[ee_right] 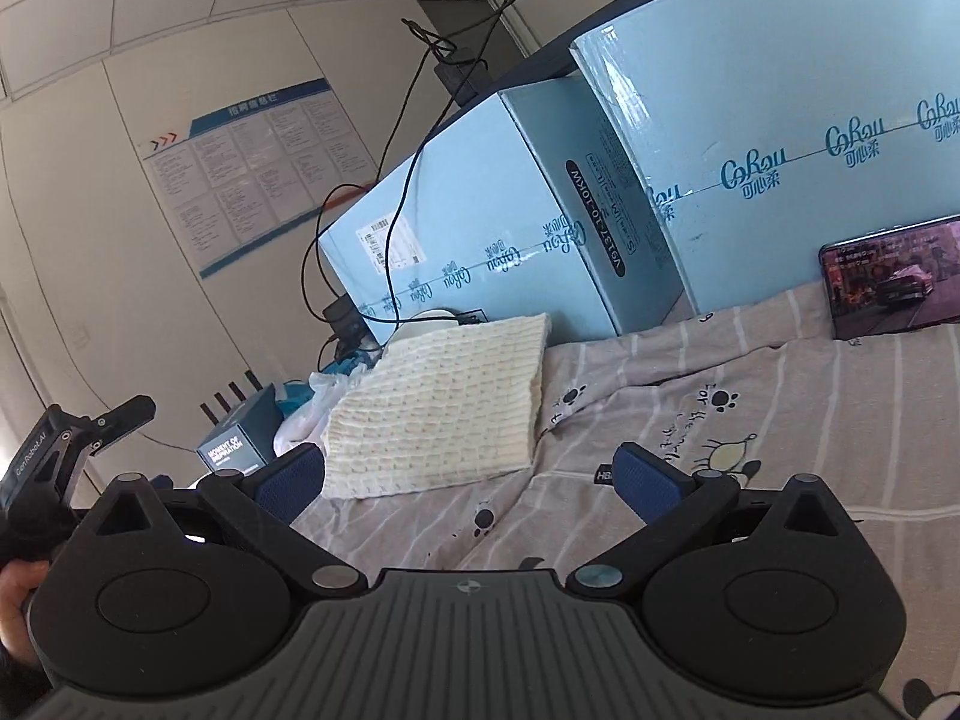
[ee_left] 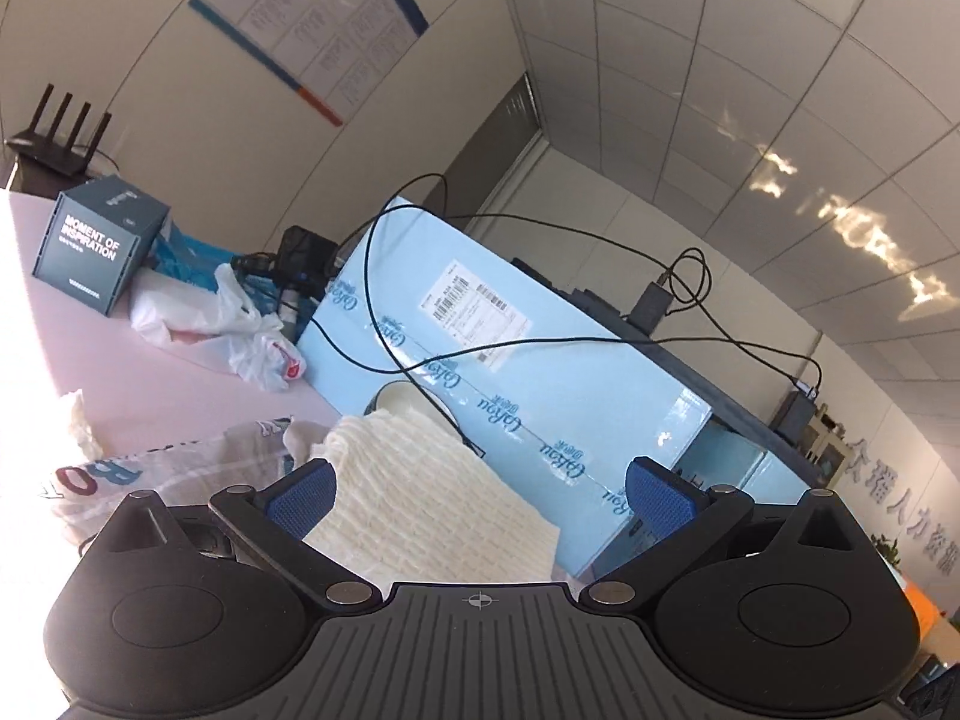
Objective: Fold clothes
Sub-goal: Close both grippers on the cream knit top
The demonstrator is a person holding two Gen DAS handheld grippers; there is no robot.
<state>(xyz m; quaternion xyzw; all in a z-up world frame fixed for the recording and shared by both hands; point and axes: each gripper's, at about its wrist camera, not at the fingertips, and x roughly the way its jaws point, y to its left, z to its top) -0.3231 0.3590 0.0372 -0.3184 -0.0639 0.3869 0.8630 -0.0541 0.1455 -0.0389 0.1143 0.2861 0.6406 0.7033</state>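
Observation:
A folded cream knit garment (ee_right: 441, 402) lies on a striped grey cloth with cartoon prints (ee_right: 750, 420) beside the blue boxes. It also shows in the left wrist view (ee_left: 420, 498), just ahead of my left gripper (ee_left: 480, 498), which is open and empty, tilted up above it. Another printed garment (ee_left: 162, 474) lies crumpled to its left. My right gripper (ee_right: 474, 480) is open and empty, hovering over the striped cloth just short of the knit garment's near edge.
Large light-blue cartons (ee_right: 492, 210) (ee_left: 540, 372) stand behind the clothes with black cables over them. A phone (ee_right: 894, 279) leans on one carton. A dark box (ee_left: 96, 246), plastic bags (ee_left: 222, 324) and a router (ee_left: 60, 132) sit on the pink table (ee_left: 150, 384).

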